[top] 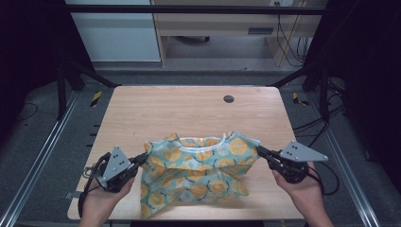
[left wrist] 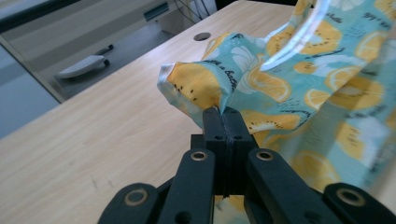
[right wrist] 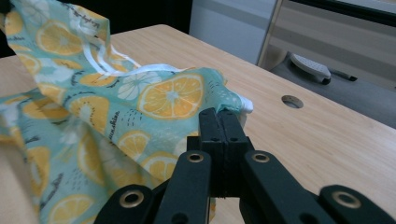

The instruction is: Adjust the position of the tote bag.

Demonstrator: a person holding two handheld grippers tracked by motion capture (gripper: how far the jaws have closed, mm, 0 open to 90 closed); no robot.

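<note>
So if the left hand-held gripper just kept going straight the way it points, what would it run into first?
The left hand-held gripper is already shut on the teal lemon-print fabric garment, so it would push straight into that bunched cloth. Beyond it, probably the light wooden table, though depth is unclear.

Left claw [left wrist: 223, 111] pinching lemon-print cloth [left wrist: 289, 84], wooden table [left wrist: 107, 135]

Cloth [left wrist: 299, 84] cut off at top, right edges, blurred there in left gripper view; pinched corner hidden between jaws.
</note>
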